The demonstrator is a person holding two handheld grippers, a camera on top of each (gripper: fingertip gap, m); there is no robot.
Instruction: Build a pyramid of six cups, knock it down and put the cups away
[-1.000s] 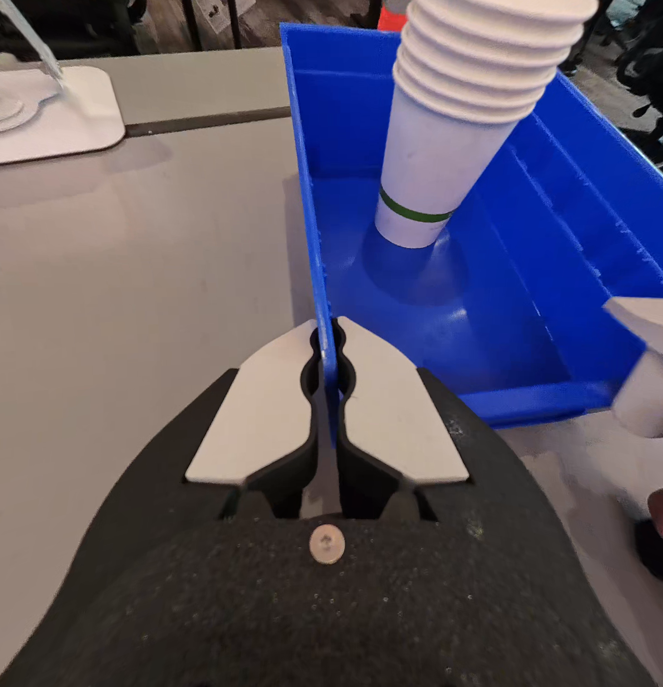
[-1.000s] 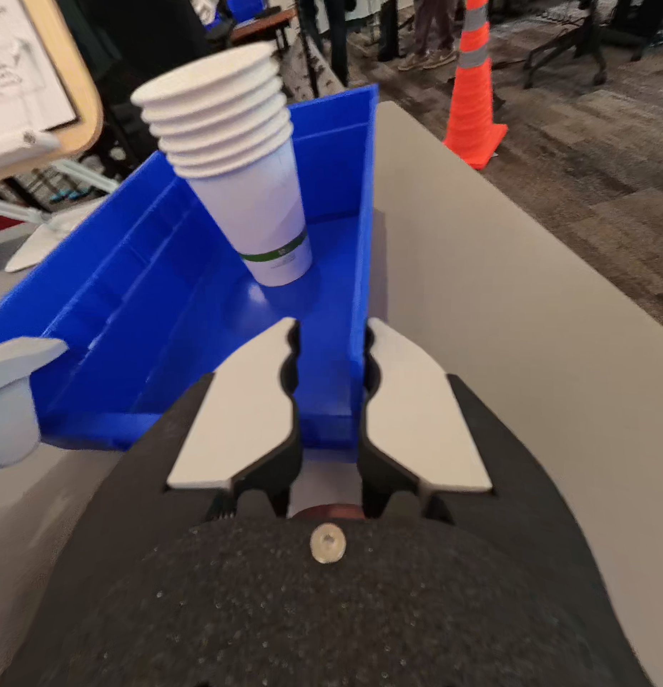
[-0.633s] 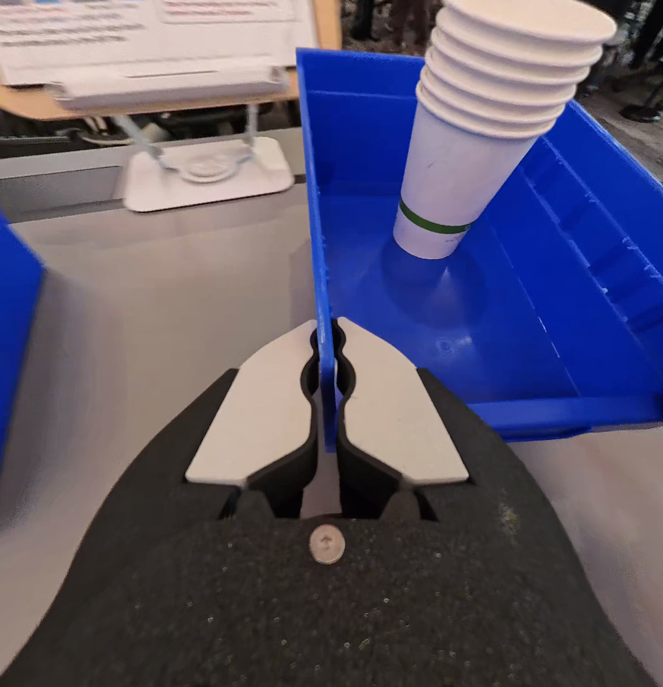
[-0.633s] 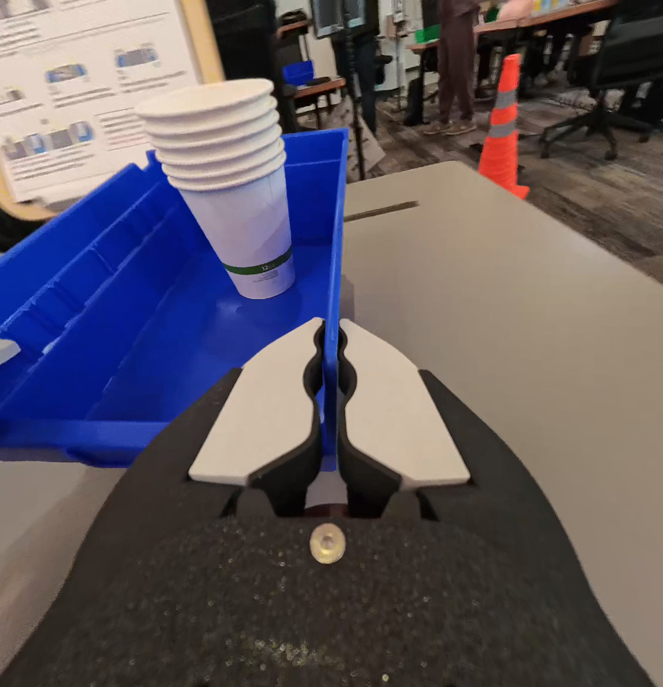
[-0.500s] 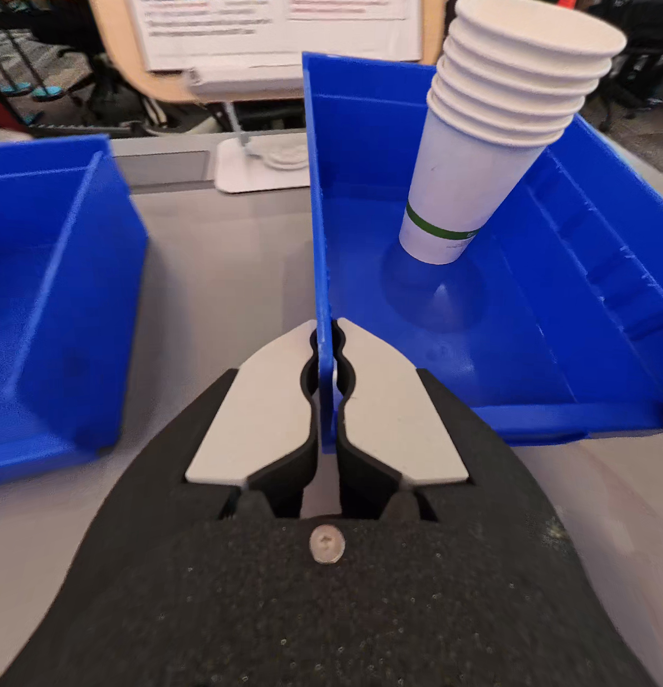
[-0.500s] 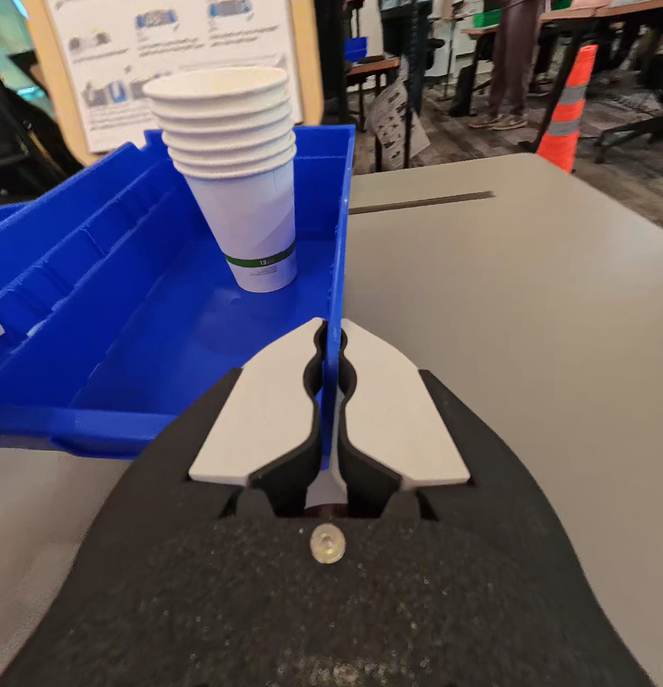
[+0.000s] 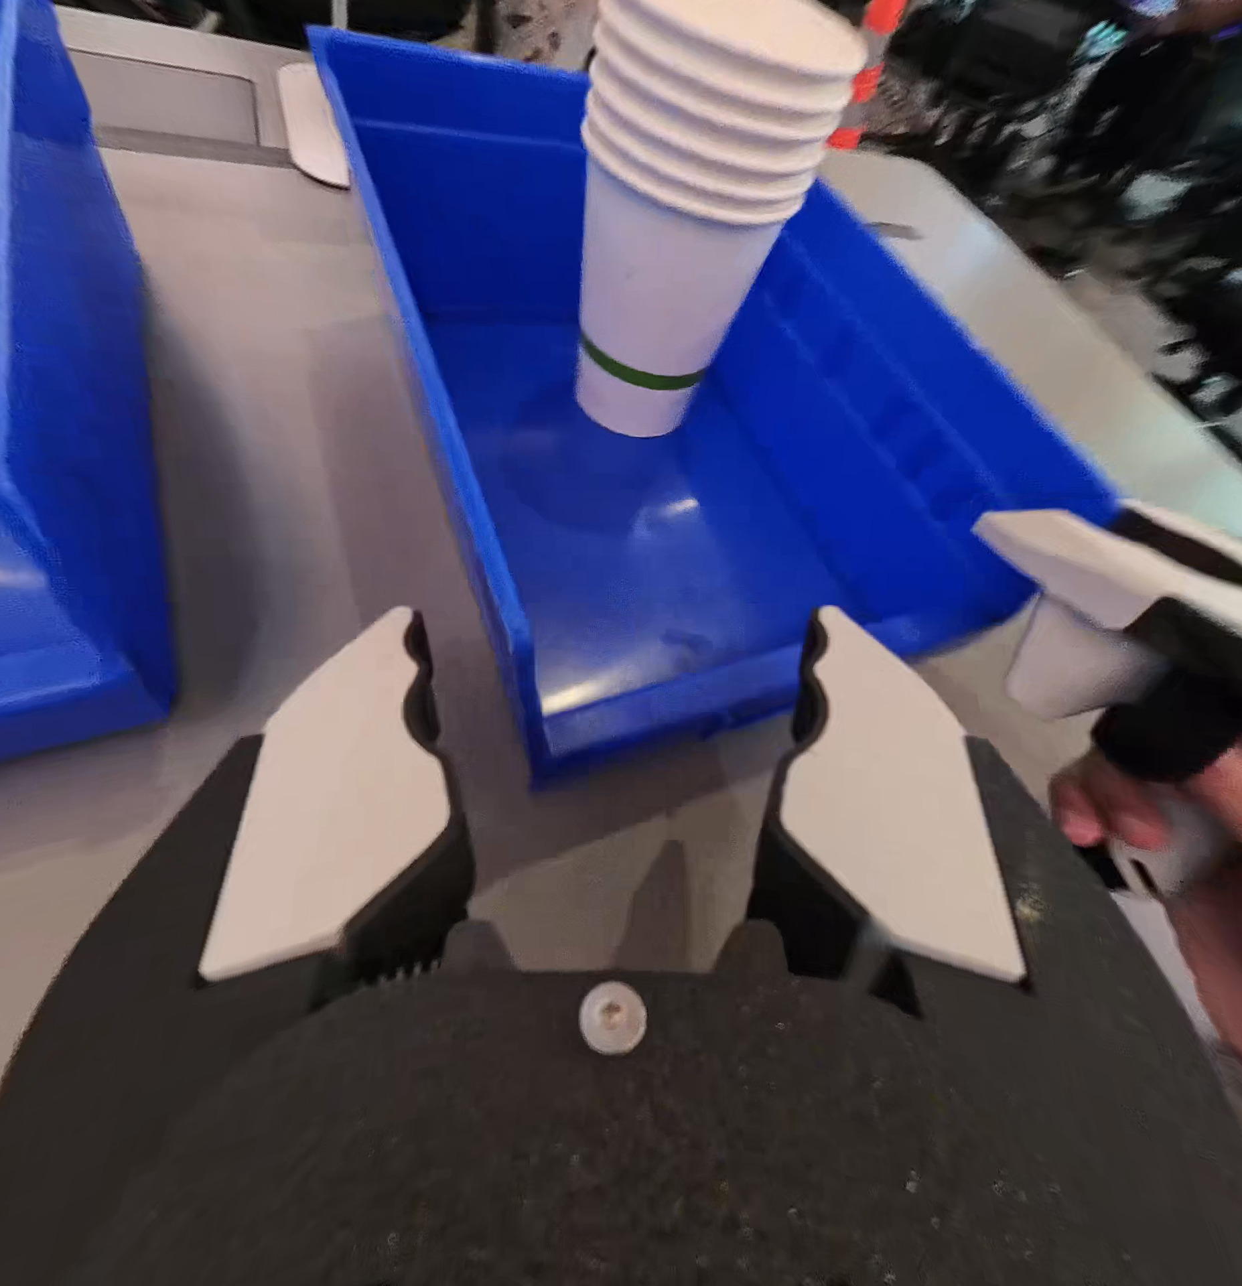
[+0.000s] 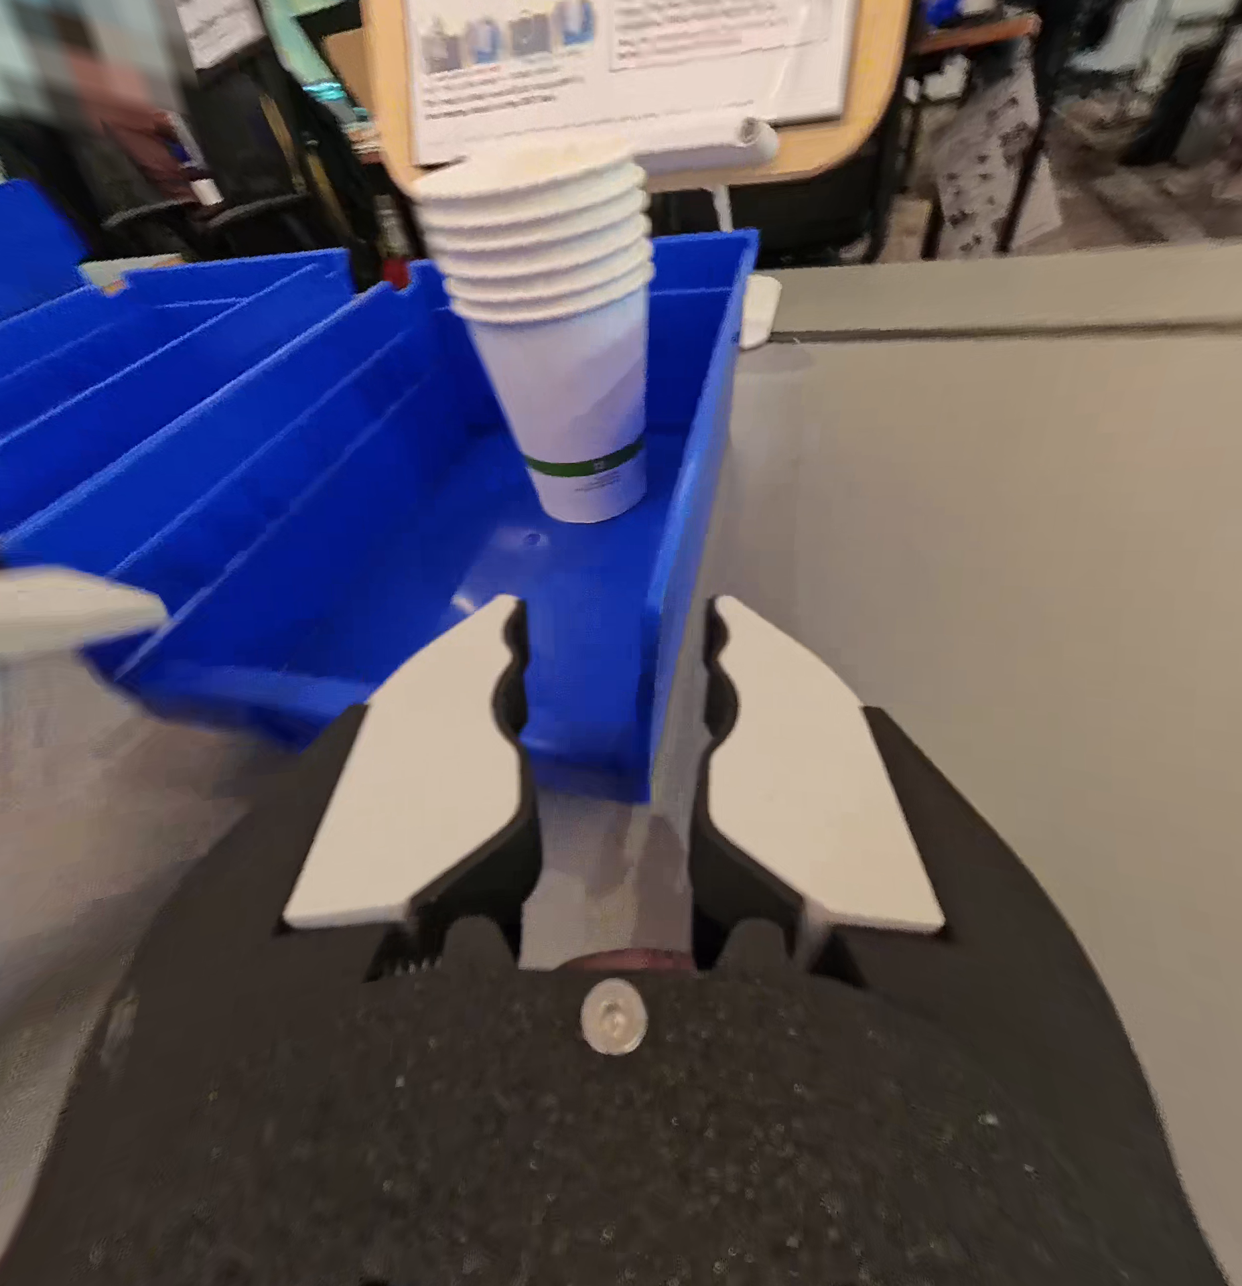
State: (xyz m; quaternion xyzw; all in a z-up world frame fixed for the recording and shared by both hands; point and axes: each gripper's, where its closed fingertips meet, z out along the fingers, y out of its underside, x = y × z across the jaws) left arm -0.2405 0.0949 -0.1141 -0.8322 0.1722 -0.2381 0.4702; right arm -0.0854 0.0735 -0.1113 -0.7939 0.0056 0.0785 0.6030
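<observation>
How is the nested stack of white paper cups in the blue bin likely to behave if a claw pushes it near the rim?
The cup stack is tall on a narrow base, so it would probably tip. Being paper, it likely weighs little and dents under a squeeze. The blue bin walls might catch it.

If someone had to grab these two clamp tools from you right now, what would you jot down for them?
Left gripper: jaws wide open, holding nothing, straddling the near left corner of the blue plastic bin.
Right gripper: jaws open, empty, either side of the bin's right wall.
Things: the nested stack of white paper cups with a green band stands upright inside the bin, towards its far end. A second blue bin sits to the left on the grey table.
Done: cups look stacked and binned.
Left: probably only drawing both grippers clear.
</observation>
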